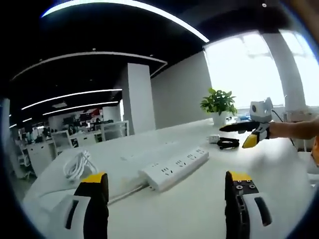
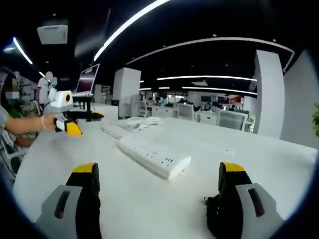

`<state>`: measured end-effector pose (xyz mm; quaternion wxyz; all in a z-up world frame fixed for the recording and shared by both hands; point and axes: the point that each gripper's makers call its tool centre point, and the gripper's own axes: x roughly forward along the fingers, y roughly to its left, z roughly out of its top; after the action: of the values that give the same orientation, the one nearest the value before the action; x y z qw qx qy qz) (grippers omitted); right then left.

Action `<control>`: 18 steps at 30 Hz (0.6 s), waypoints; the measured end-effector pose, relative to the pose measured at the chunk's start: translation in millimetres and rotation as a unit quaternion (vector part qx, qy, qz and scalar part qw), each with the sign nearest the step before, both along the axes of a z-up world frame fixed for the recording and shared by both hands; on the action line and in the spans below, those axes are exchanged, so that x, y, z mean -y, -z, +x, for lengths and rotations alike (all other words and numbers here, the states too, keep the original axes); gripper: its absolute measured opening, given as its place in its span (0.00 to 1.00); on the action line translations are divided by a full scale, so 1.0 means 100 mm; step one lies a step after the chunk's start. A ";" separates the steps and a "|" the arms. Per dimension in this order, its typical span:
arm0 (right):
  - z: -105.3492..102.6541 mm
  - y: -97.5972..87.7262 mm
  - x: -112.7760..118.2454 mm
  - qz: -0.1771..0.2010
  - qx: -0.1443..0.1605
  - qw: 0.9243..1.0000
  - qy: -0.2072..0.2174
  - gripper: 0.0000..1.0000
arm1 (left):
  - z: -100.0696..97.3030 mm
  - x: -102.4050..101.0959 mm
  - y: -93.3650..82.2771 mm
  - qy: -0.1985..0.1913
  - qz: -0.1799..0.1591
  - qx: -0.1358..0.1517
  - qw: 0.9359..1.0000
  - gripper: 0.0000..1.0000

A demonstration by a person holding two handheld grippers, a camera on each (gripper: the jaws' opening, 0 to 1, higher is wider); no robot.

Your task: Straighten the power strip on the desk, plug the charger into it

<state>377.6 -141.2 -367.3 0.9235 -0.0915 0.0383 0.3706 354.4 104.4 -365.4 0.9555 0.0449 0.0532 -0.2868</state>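
We hold both tools apart and empty, so the task has barely begun. In the left gripper view our left tool point(image 1: 167, 191) has its jaws wide open over the white desk point(image 1: 199, 209), with the power strip point(image 1: 174, 168) lying at a slant just beyond them, not yet straightened. The coiled white cable point(image 1: 77, 164) rests at the far left. The charger point(image 1: 228, 143) lies on the desk to the right, near our right tool point(image 1: 249, 133). In the right gripper view that tool point(image 2: 159, 191) is open too, gripping nothing. Straightening and plugging in both remain.
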 end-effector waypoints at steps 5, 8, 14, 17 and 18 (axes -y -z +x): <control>-0.08 -0.03 0.08 -0.012 0.006 1.000 -0.005 1.00 | -0.10 0.03 -0.02 0.005 -0.007 0.008 1.000 0.99; -0.14 -0.06 0.13 -0.016 0.011 1.000 -0.008 1.00 | -0.16 0.04 0.00 0.010 -0.010 0.005 1.000 0.99; -0.16 -0.05 0.30 -0.030 0.005 0.999 -0.010 0.99 | -0.26 0.02 0.01 0.010 -0.027 0.007 1.000 0.99; -0.12 -0.05 0.42 -0.031 -0.001 1.000 0.007 0.93 | -0.30 0.00 0.02 0.010 -0.034 0.006 0.999 0.98; -0.09 -0.06 0.49 -0.027 -0.002 0.999 0.019 0.90 | -0.31 0.00 0.02 0.010 -0.037 0.005 0.999 0.98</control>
<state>368.6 -190.2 -361.7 0.9275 -0.1144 0.0522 0.3520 323.8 104.6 -367.4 0.9539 0.0120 0.0370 -0.2974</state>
